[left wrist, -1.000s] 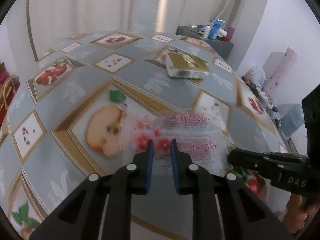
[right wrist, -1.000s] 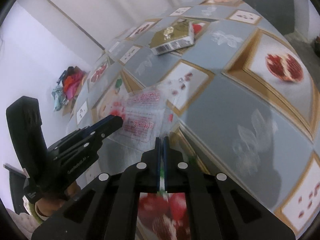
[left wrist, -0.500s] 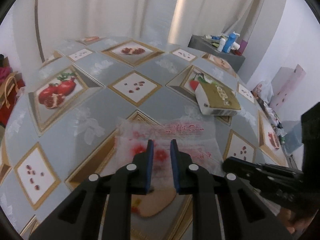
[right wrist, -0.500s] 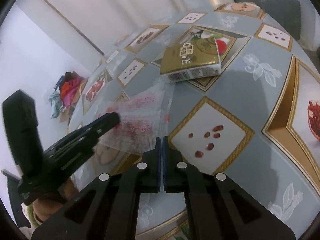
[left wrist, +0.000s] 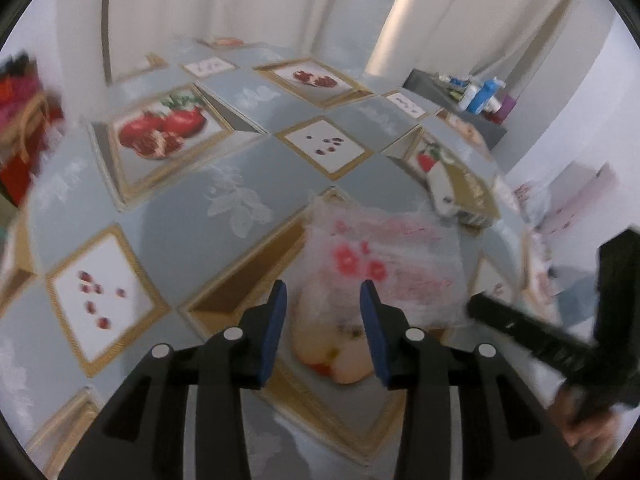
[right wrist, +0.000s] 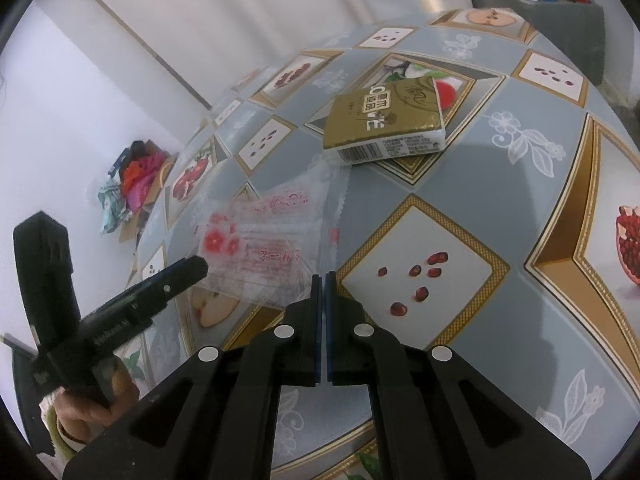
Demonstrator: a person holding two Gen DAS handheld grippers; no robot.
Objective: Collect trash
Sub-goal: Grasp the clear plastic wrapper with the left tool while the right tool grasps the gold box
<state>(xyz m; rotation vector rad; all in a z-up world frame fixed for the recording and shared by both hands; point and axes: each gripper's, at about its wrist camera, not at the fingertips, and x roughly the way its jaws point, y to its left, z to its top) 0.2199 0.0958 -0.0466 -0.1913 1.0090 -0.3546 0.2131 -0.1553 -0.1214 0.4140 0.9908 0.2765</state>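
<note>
A clear plastic wrapper (left wrist: 384, 256) (right wrist: 260, 248) with red flowers and red print lies flat on the fruit-patterned tablecloth (left wrist: 180, 208) (right wrist: 500, 184). My left gripper (left wrist: 323, 312) (right wrist: 196, 268) hovers over its near end. Its jaws are opening; the wrapper's edge shows between the blue pads (left wrist: 276, 320), which do not press on it. My right gripper (right wrist: 322, 280) (left wrist: 476, 308) is shut, its tips at the wrapper's near right edge; I cannot tell whether they touch it. A gold and white box (right wrist: 384, 120) (left wrist: 464, 196) lies just beyond the wrapper.
A grey cabinet (left wrist: 452, 108) (right wrist: 560, 8) with bottles stands past the table's far end. A pile of coloured cloth (right wrist: 136, 176) lies on the floor by the wall. A red bag (left wrist: 20, 132) is off the table's left side. A hand (right wrist: 92, 412) holds the left gripper.
The left gripper has swung across the table and rolled, and its jaws have widened. The right gripper shifted at first, then held still and shut. The wrapper stays on the cloth.
</note>
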